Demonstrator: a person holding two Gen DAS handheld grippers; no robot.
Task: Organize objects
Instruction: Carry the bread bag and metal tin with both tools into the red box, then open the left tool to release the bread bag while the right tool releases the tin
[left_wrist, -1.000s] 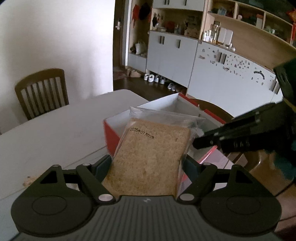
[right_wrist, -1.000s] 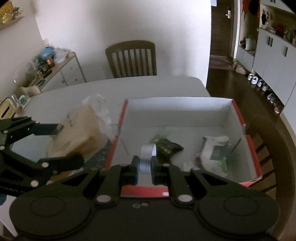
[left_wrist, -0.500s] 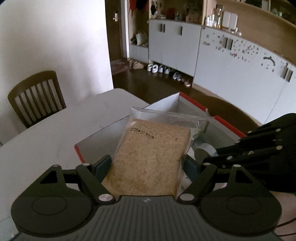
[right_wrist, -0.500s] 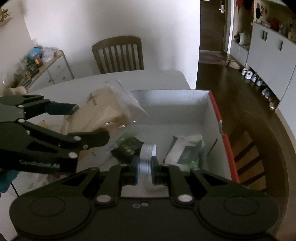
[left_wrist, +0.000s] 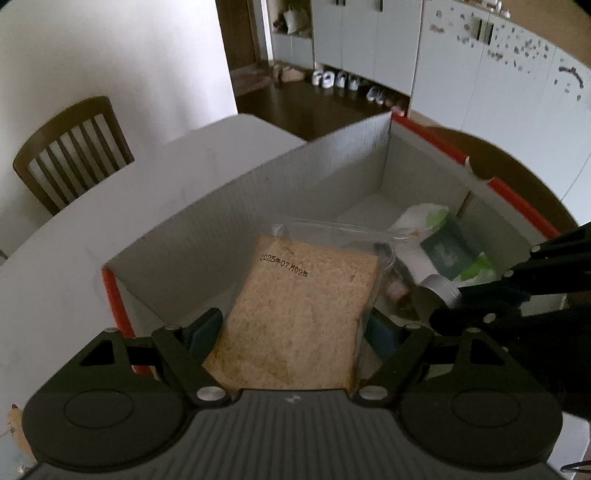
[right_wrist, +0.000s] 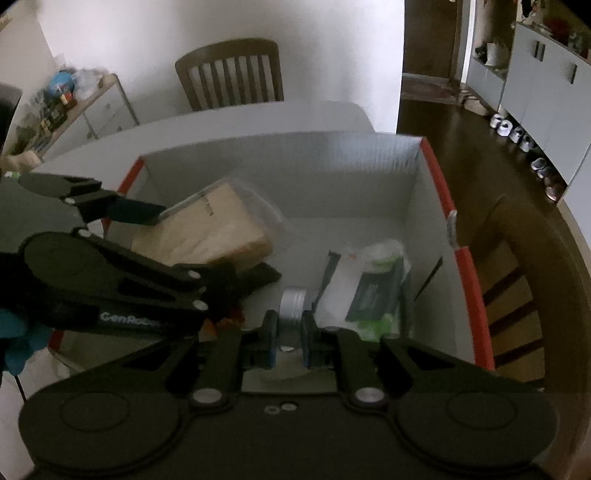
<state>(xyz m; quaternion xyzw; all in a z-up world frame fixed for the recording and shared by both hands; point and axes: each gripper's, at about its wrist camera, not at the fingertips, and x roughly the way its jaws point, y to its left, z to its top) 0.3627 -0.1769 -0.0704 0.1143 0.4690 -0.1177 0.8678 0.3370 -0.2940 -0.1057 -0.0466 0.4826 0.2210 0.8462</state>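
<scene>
My left gripper (left_wrist: 295, 325) is shut on a clear bag of sliced brown bread (left_wrist: 299, 314) and holds it inside the open red-rimmed cardboard box (left_wrist: 258, 199). The bread bag also shows in the right wrist view (right_wrist: 210, 229), low over the box's left side. My right gripper (right_wrist: 290, 328) is shut on a small silver round tin (right_wrist: 293, 304) and holds it inside the same box (right_wrist: 436, 184); the tin also shows in the left wrist view (left_wrist: 437, 295). A white and green packet (right_wrist: 369, 284) lies on the box floor at the right.
The box stands on a white table (left_wrist: 92, 229) near its right edge. A wooden chair (right_wrist: 229, 74) stands at the far side, and another chair (right_wrist: 517, 280) is just right of the box. A cluttered low cabinet (right_wrist: 85, 107) is at far left.
Both grippers have moved forward and down into the box. The bread went from beside the box's left wall to inside it. The tin has dropped lower over the box floor.
</scene>
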